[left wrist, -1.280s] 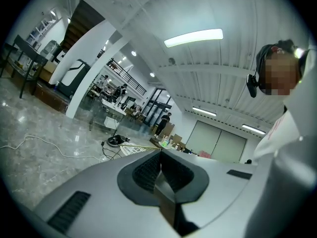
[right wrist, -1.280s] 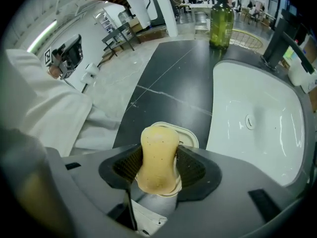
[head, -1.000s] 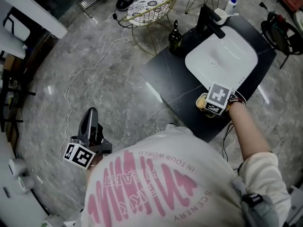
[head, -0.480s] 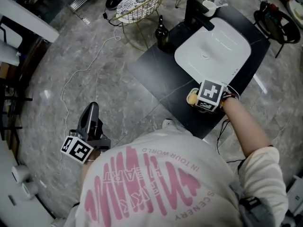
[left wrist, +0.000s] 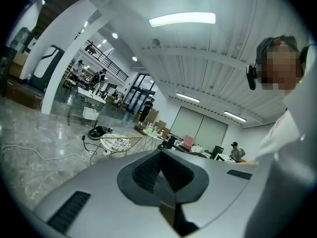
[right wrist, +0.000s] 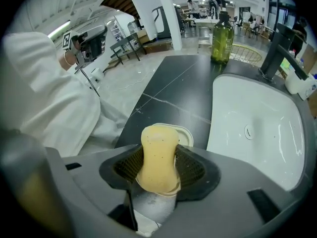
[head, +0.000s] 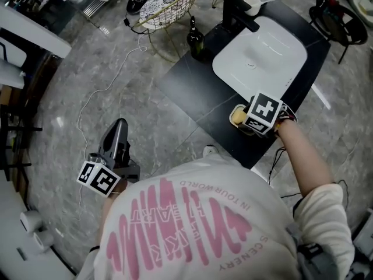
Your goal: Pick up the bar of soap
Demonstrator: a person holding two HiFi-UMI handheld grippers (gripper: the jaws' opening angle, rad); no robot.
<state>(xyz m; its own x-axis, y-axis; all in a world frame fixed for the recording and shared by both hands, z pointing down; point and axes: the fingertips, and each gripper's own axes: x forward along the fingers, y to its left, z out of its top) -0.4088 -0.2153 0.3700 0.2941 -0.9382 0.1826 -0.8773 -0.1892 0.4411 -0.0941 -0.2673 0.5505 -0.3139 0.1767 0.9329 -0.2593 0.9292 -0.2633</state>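
Observation:
The yellow bar of soap [right wrist: 159, 155] stands between the ribbed pads of my right gripper [right wrist: 159, 168], which press on its narrow middle. Under and behind it lies a pale soap dish [right wrist: 186, 132] on the black counter [right wrist: 171, 88]. In the head view the right gripper [head: 243, 120] is at the counter's near corner, over the soap [head: 236, 116], beside the white sink [head: 259, 51]. My left gripper [head: 118, 134] hangs over the floor at the left, shut with nothing in it; in the left gripper view, the left gripper [left wrist: 161, 170] points up into the hall.
A dark green bottle [head: 195, 39] and a black faucet [head: 236, 10] stand at the counter's far side. A wire chair [head: 169, 7] stands beyond on the grey marble floor, where a white cable [head: 99, 98] trails. People are working far off in the hall.
The right gripper stays at the soap dish at the counter's corner. The head view has shifted a little, so the sink sits higher in it. The left gripper has hardly moved.

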